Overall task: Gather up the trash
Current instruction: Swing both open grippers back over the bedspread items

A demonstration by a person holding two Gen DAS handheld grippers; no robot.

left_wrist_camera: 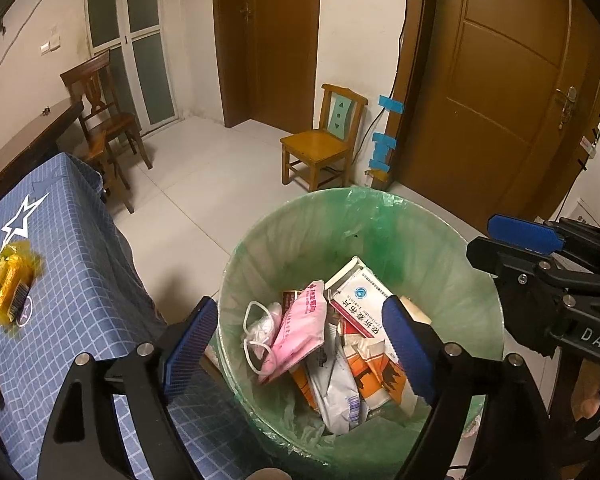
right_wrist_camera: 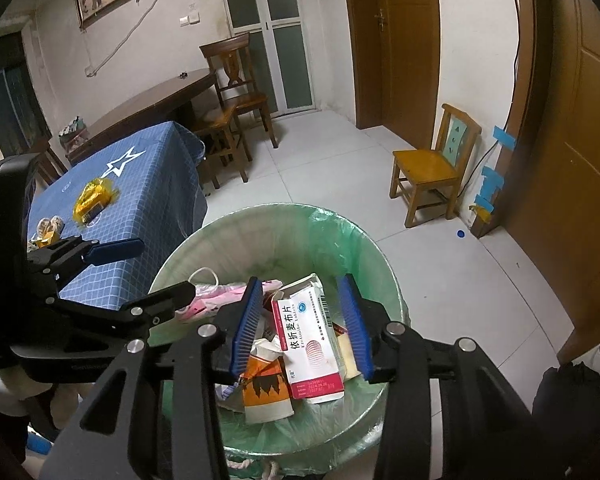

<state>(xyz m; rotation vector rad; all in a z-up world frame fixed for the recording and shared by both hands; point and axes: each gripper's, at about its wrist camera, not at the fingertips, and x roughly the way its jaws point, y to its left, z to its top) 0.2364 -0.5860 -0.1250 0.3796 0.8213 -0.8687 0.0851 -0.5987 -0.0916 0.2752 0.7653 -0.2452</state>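
Both grippers hung over green-lined bin [left_wrist_camera: 364, 240], frame centre. Left gripper [left_wrist_camera: 300, 344] spread wide, nothing between pads. Right gripper [right_wrist_camera: 304, 324] part-open, released, pads clear of medicine box [right_wrist_camera: 312, 344] lying in bin with pink packet [left_wrist_camera: 300, 328]. Yellow wrapper [left_wrist_camera: 10, 284] on blue tablecloth [left_wrist_camera: 80, 280], left edge.

Bin [left_wrist_camera: 380, 216]: just beside my table's [left_wrist_camera: 80, 260] right edge. In it: boxes, medicine box [right_wrist_camera: 312, 344] on top; mask [left_wrist_camera: 260, 328] at left. On table: wrapper [left_wrist_camera: 10, 280] near the far edge.
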